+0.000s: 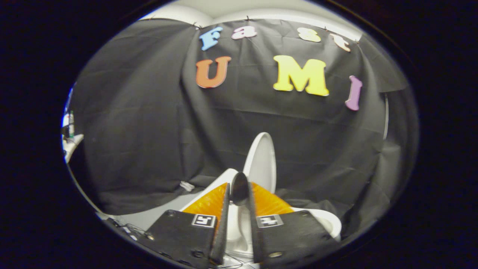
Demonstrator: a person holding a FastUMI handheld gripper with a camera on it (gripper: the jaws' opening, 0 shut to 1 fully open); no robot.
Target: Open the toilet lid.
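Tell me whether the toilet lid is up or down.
Up. The toilet lid stands raised, nearly upright against the black cloth, beyond the gripper, whose fingers are narrowly apart around a dark round thing; grip uncertain.

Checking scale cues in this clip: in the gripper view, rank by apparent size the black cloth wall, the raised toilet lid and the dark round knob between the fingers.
1. Black cloth wall, by far the largest.
2. Toilet lid, standing upright beyond the fingers.
3. Dark round knob, held between the gripper fingertips; its closeness to the camera enlarges it, yet it looks smallest.
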